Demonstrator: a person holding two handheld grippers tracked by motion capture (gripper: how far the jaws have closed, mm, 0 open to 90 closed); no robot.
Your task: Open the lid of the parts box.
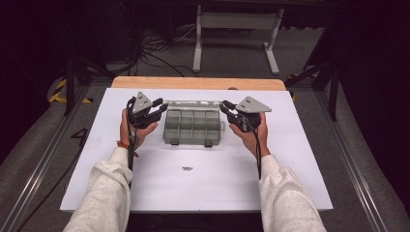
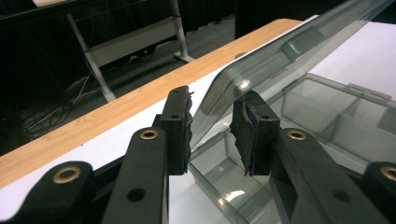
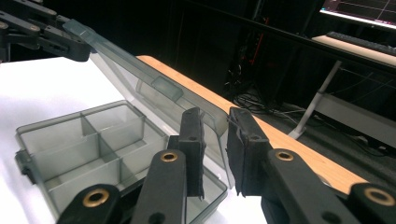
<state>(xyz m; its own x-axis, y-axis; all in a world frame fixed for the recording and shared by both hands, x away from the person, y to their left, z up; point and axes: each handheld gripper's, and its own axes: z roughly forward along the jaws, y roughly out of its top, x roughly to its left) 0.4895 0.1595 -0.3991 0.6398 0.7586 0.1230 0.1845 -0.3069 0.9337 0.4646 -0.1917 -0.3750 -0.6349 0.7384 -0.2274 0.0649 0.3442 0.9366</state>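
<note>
Clear compartment box (image 1: 192,127) at table (image 1: 290,159) centre, long axis 9-to-3 o'clock, lid (image 1: 192,103) raised along 12 o'clock edge; left gripper (image 1: 160,103) and right gripper (image 1: 226,104) narrowly parted astride lid corners.

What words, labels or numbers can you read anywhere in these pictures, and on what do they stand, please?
"4": painted on the floor, left of the table.
Small dark mark on the table: too small to read.
Monitor in the right gripper view: lines on its screen, too blurred to read.
Compartment box and both tongs: no lettering visible.
</note>
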